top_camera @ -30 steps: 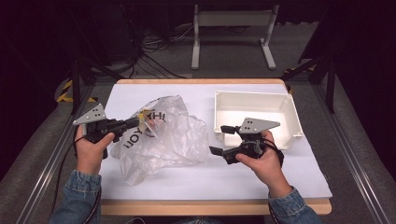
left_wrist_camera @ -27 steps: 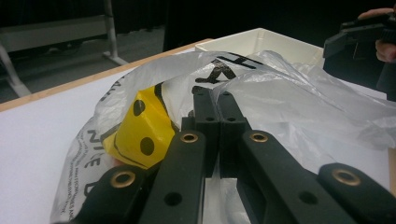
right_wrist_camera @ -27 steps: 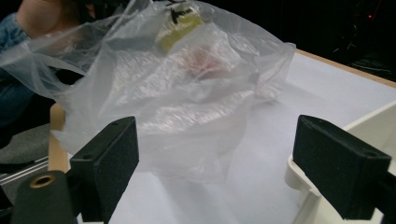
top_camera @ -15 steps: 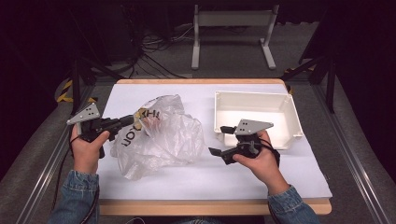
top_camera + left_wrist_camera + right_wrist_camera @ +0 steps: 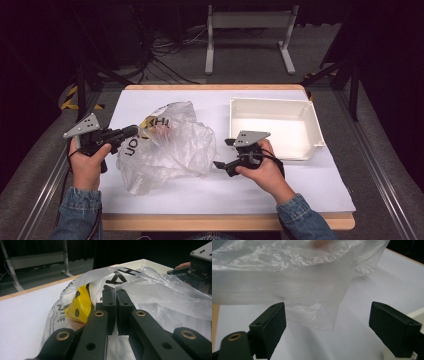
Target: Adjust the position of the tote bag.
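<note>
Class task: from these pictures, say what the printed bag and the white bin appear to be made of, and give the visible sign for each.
Bag: probably thin plastic film, translucent and glossy; it crumples into shiny creases and the yellow item inside shows through.
Bin: likely rigid moulded plastic, opaque white with a smooth, slightly shiny finish; its walls stand straight and even.

Wooden table [image 5: 215, 222] under a white sheet [image 5: 300, 190]; crumpled plastic bag [image 5: 170, 150] at nine o'clock, white tray [image 5: 312, 131] at two.
</note>
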`<state>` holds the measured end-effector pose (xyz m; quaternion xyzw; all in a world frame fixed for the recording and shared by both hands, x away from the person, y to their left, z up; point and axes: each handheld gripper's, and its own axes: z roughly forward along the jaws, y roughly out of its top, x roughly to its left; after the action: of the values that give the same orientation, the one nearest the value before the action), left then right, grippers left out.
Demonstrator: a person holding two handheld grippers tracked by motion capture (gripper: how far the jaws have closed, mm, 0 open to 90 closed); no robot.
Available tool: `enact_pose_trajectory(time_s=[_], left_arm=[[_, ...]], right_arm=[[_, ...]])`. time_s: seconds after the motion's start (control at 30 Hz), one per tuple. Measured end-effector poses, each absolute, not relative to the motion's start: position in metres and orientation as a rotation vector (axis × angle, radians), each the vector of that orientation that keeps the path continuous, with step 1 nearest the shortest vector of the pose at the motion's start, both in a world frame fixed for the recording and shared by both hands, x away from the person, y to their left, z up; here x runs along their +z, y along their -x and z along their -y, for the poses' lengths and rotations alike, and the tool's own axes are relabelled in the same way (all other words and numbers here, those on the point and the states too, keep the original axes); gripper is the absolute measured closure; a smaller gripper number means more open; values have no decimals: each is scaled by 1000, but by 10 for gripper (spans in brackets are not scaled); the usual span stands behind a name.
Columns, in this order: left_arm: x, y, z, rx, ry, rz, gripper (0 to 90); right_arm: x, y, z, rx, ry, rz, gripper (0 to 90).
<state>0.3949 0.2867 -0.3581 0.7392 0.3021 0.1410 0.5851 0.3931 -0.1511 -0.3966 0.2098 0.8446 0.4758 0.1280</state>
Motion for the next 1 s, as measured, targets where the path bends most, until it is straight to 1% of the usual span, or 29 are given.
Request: enact_pose_trajectory(time_s=[0.27,0.33,0.37,0.4,0.43,0.47,0.5,0.53,0.63,0.67,0.77,1.0], left_arm=[[-360,-391,-288,335,-1738,-712,868],[-361,-389,-288,335,-1743,-716,868],[-361,-388,-289,338,-1743,-716,867],[-361,-388,-289,338,-1743,-716,866],[-361,-388,-289,337,-1742,-718,866],[-361,-388,-289,332,-1744,-719,866],[-362,-387,-289,332,-1744,-718,865],[-362,-388,-289,338,-1750,-712,864],[-362,-387,-288,335,-1756,-709,861],[-361,-387,-287,335,-1759,-707,860],[-361,-387,-285,328,-1759,-707,858],[-357,-391,-280,329,-1766,-678,856]], right_arm=[[-406,-402,133,1388,-607,-2442,212],[-407,-404,128,1385,-614,-2440,257],[-408,-407,125,1371,-610,-2451,349],[-408,-407,125,1371,-610,-2451,349],[-409,-407,124,1357,-601,-2462,408],[-409,-408,124,1351,-596,-2462,475],[-409,-408,124,1348,-590,-2460,573],[-409,-408,124,1347,-586,-2466,646],[-407,-405,127,1359,-597,-2475,840],[-407,-404,128,1361,-599,-2480,869],[-404,-401,129,1362,-605,-2498,899],[-395,-386,142,1346,-615,-2518,900]])
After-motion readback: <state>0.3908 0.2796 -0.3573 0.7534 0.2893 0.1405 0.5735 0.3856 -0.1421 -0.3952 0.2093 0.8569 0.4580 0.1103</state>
